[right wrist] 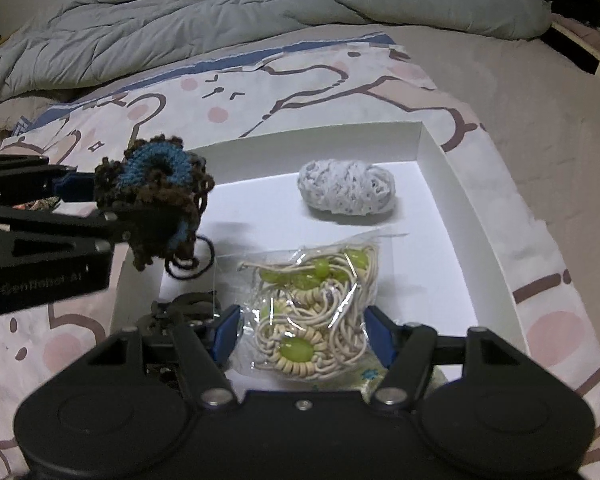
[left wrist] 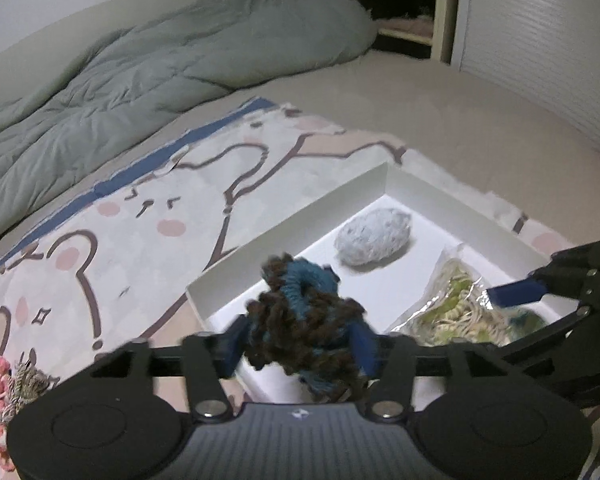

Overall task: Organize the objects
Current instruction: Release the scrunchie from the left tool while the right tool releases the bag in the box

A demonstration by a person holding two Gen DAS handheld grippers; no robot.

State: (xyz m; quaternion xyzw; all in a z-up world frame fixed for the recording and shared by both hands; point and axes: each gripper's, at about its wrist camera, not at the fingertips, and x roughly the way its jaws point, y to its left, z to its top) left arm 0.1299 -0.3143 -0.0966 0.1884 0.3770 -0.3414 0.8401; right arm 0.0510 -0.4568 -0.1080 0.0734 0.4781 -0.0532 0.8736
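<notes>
Left wrist view, left claw (left wrist: pixel 300 344) clamped on brown-blue crochet piece (left wrist: pixel 304 312), right claw (right wrist: pixel 302 334) spread around bagged beads (right wrist: pixel 312 320).

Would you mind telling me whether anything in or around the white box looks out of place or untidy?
One thing: dark yarn strands trail loose from the brown-and-blue crochet piece clamped in the left gripper above the white box. The white yarn ball and bagged bead cord sit tidily inside.

yarn ball (right wrist: pixel 346 192) in tray (right wrist: pixel 476 216) | bead packet (right wrist: pixel 312 312) before it
</notes>
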